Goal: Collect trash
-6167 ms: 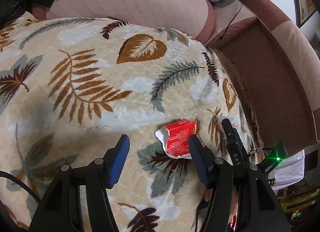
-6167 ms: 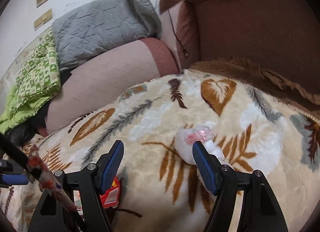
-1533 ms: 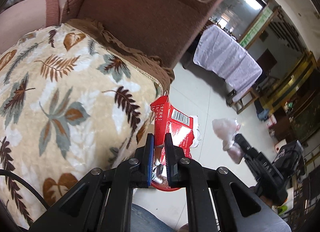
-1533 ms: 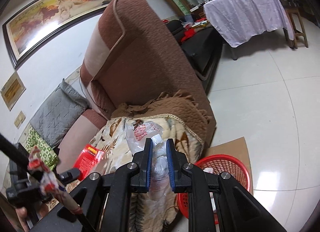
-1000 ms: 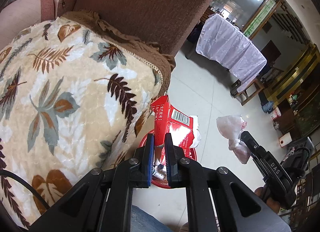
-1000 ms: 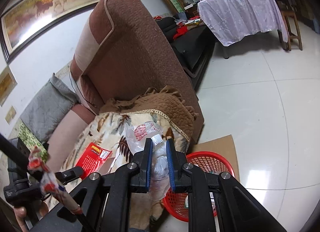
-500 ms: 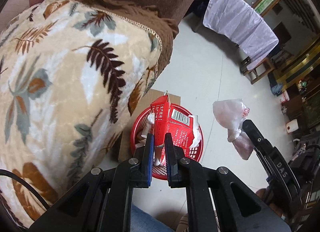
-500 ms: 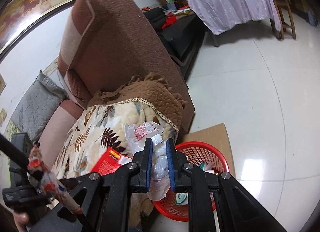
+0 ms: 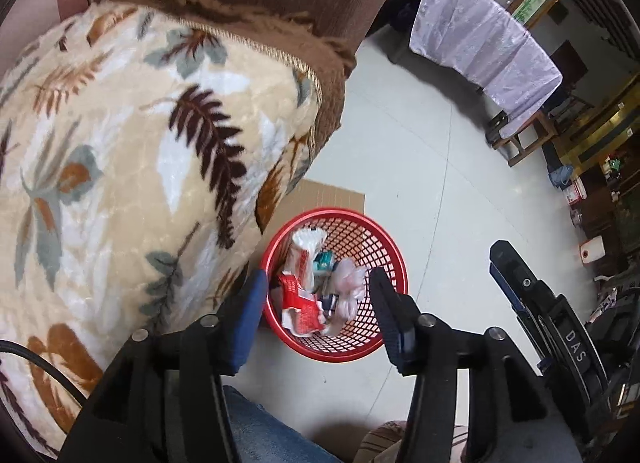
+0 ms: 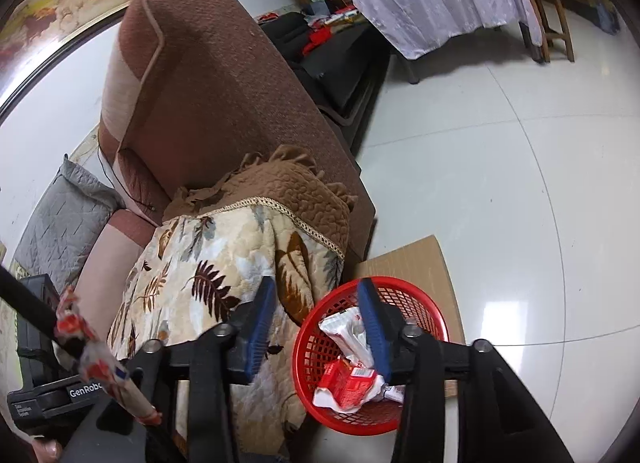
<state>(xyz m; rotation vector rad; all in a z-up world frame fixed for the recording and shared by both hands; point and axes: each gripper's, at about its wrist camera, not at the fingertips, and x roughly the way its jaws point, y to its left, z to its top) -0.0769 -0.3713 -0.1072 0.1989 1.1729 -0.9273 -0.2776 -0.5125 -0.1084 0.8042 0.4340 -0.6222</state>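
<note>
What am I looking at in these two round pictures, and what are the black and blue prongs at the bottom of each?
There is no robot here. A person holds a hand-held gripper in each hand, and each gripper carries a fisheye camera looking forward along its two jaws. That is why each picture is round and bent.

One picture comes from the left gripper, the other from the right gripper. The prongs are the jaws: black arms with blue pads. Both sets stand apart and hold nothing.

Below them, on the pale tiled floor, a red mesh basket sits partly on a sheet of cardboard. Inside it lie a red carton, a crumpled clear plastic bag and other wrappers.

Beside the basket is a brown sofa covered by a leaf-patterned blanket.
</note>
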